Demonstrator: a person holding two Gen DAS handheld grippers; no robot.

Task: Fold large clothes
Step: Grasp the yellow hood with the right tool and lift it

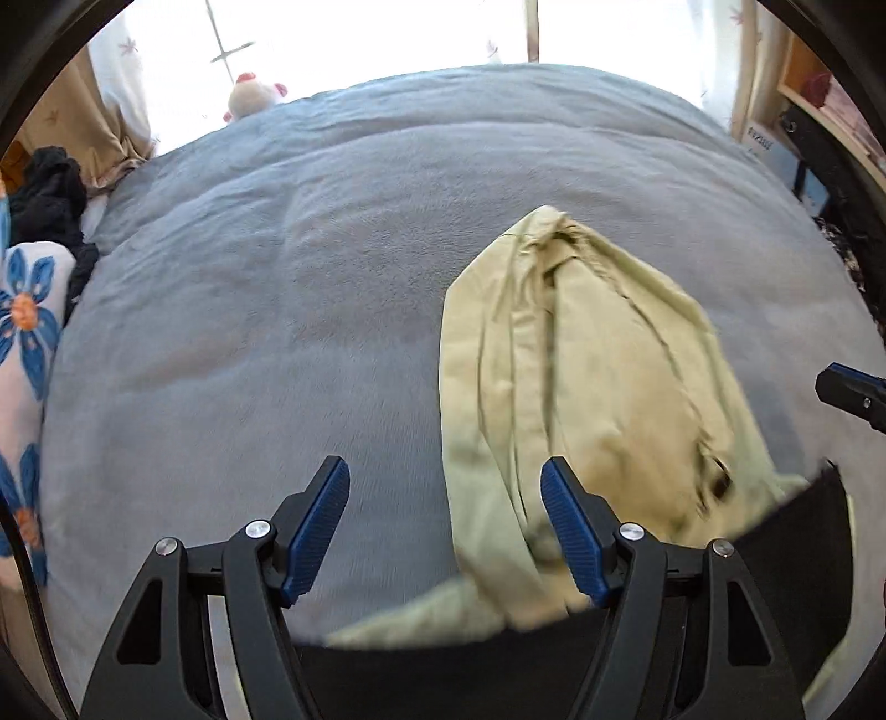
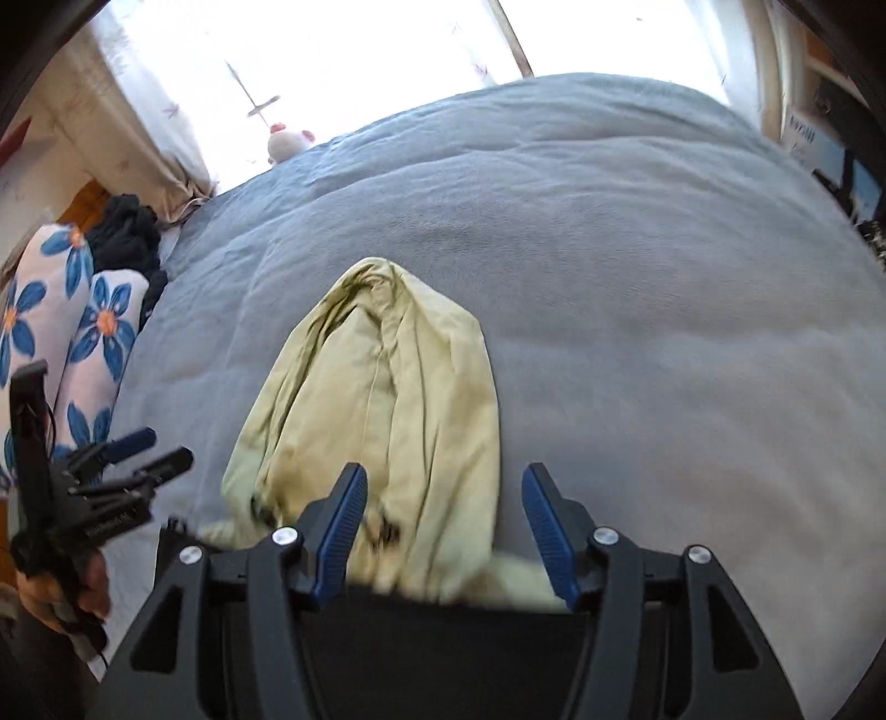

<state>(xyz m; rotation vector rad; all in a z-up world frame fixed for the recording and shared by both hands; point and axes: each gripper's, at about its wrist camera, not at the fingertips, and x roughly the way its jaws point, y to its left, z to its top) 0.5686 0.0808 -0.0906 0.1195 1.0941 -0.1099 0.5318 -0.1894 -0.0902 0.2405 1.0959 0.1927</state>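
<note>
left tongs [image 1: 446, 526] and right tongs [image 2: 446, 531] both released, angled down over pale green garment [image 2: 387, 399], blue bedspread [image 2: 664, 332]

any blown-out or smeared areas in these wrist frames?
Left wrist view: window blown to white; near end of the pale green garment smeared, grey bedcover fairly sharp. Right wrist view: same glare at the window; garment blurred near the fingers; fisheye bows the bed edge in both.
</note>
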